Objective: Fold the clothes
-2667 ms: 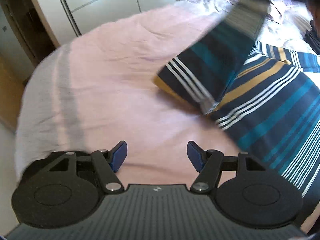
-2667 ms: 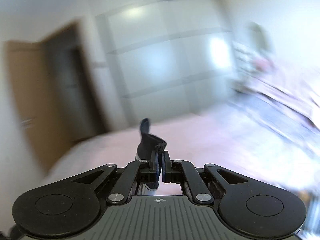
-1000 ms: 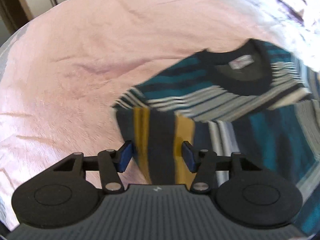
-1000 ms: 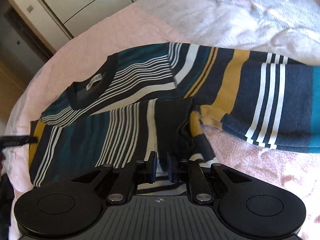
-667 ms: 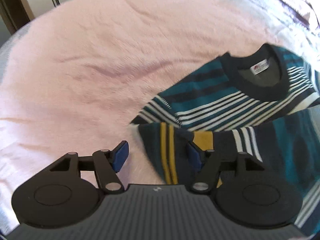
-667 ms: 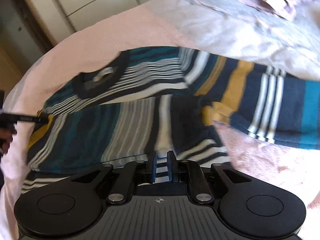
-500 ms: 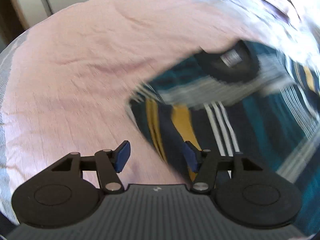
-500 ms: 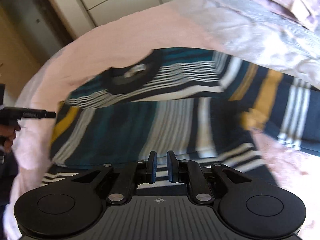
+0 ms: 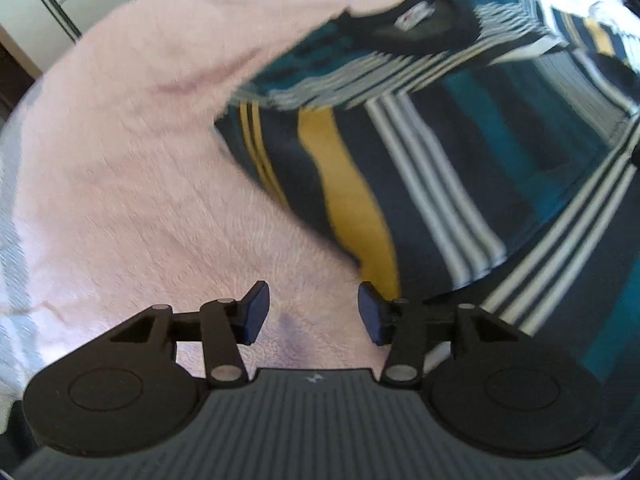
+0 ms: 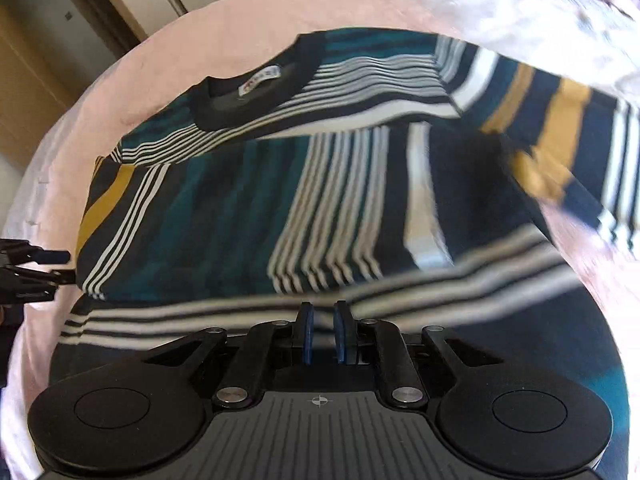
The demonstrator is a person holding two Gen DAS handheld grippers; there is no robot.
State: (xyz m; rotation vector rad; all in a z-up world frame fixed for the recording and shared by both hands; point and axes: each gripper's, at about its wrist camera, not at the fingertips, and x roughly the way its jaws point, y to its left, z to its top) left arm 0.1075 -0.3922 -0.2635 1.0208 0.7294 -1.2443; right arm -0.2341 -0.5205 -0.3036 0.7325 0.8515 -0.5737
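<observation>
The striped sweater (image 10: pixel 280 184) lies flat on the pink blanket (image 9: pixel 132 168), its dark round collar (image 10: pixel 256 92) (a small white label sits inside it) on the side far from both cameras. One sleeve is folded across the chest, its mustard band at the sweater's left edge; the other sleeve (image 10: pixel 560 128) stretches away from the body toward the pale grey bedding (image 10: pixel 540 20). The left gripper (image 9: pixel 314 312) hovers over bare blanket just beside the sweater's left edge, its blue pads wide apart and holding nothing. The right gripper (image 10: pixel 322 332) is low over the sweater's lower body, its pads drawn near each other with a narrow gap between them; no cloth shows in that gap. From the right wrist view the left gripper's tips (image 10: pixel 48 264) show just beside the sweater's folded edge
</observation>
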